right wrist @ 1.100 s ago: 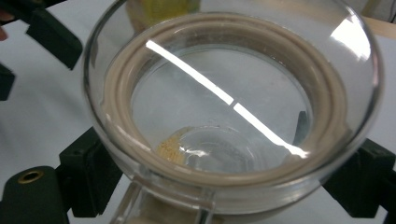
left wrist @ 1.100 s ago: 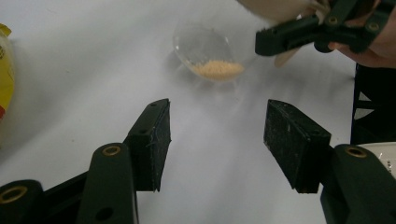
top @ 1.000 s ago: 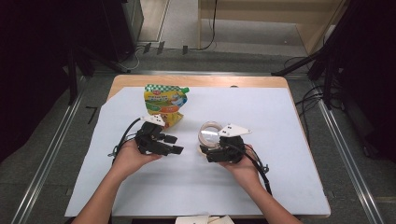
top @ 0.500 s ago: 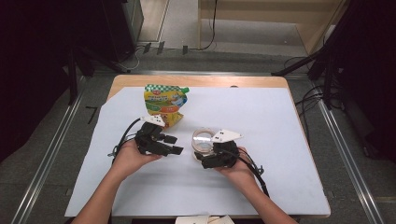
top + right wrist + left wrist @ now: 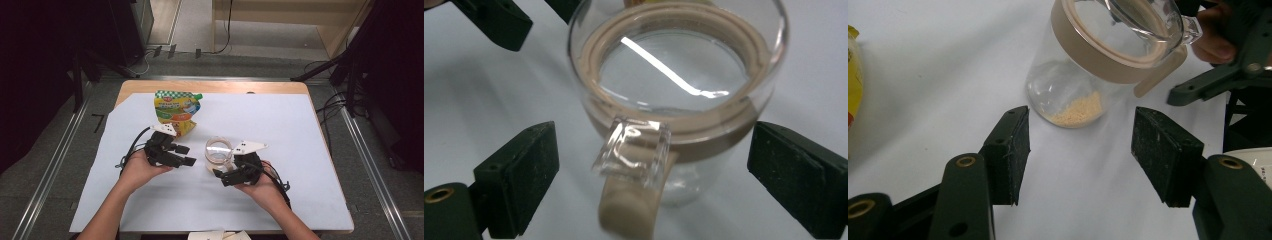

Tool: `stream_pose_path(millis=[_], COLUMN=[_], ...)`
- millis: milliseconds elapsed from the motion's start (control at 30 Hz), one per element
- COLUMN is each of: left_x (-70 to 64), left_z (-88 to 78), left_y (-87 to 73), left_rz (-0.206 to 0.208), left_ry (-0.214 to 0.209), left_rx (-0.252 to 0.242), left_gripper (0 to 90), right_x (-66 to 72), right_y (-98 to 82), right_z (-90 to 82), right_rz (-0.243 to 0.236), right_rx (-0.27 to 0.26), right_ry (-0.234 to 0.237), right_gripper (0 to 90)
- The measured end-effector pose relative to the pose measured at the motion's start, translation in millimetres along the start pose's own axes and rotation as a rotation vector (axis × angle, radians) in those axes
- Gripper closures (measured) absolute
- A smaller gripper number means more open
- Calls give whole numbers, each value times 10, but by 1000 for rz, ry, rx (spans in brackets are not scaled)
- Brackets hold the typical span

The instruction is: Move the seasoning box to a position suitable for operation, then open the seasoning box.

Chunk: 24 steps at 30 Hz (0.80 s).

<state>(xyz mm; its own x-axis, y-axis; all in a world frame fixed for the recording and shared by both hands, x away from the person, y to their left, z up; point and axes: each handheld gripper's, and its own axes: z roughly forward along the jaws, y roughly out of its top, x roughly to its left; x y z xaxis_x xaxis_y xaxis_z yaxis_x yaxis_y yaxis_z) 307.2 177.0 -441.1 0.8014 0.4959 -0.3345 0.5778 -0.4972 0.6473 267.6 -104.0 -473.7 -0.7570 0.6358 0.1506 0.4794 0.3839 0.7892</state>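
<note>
Jar (image 5: 218, 154) stands on the white sheet (image 5: 300, 150) near the table's middle in the high view, between the left gripper (image 5: 186, 155) and the right gripper (image 5: 221, 177); the right one sits just beside it on the person's side, the left one a little apart to its left, both with jaws spread. Behind the left gripper a yellow-green pouch (image 5: 176, 109) stands upright (its print is too small to read), and paper scraps (image 5: 220, 235) lie at the near table edge. In the left gripper view the jar (image 5: 1098, 65) leans in frame beyond the open left gripper (image 5: 1080, 150), clear glass with a tan collar and a little pale powder (image 5: 1079, 110) at its bottom; nothing lies between the pads. In the right gripper view the jar (image 5: 674, 75) fills the gap of the right gripper (image 5: 651, 185), its clear latch (image 5: 631, 152) and tan tab facing the camera, both pads standing off the glass.
</note>
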Motion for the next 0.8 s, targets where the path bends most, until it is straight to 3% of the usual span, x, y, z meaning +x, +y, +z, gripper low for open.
stream_pose_path(millis=[100,200,333,367,400,433,533,567,633,800], left_x=[-2,-4,-8,-11,-11,-18,-24,-27,-27,-21], left_z=[-3,1,12,23,23,29,27,22,19,1], left_y=[-3,-4,-4,-5,-5,-4,-3,-4,-4,-8], left_rz=[5,6,4,6,6,6,12,15,13,14], left_ry=[-1,-2,-3,-2,-2,-2,-2,-4,-6,3], left_rx=[5,6,7,15,15,15,17,16,11,12], left_gripper=[412,412,411,409,409,407,404,404,404,404], right_x=[14,21,31,38,38,36,28,52,91,169], right_y=[-31,-71,-132,-178,-178,-213,-232,-242,-239,-243], right_z=[-165,-228,-351,-411,-411,-441,-461,-465,-454,-420], right_rz=[31,25,4,-26,-26,-19,-2,7,-6,-34], right_rx=[-15,-12,-17,-23,-23,1,1,1,5,9], right_ry=[11,8,-5,-34,-34,-57,-28,2,21,14], right_gripper=[76,94,191,246,246,301,363,414,465,554])
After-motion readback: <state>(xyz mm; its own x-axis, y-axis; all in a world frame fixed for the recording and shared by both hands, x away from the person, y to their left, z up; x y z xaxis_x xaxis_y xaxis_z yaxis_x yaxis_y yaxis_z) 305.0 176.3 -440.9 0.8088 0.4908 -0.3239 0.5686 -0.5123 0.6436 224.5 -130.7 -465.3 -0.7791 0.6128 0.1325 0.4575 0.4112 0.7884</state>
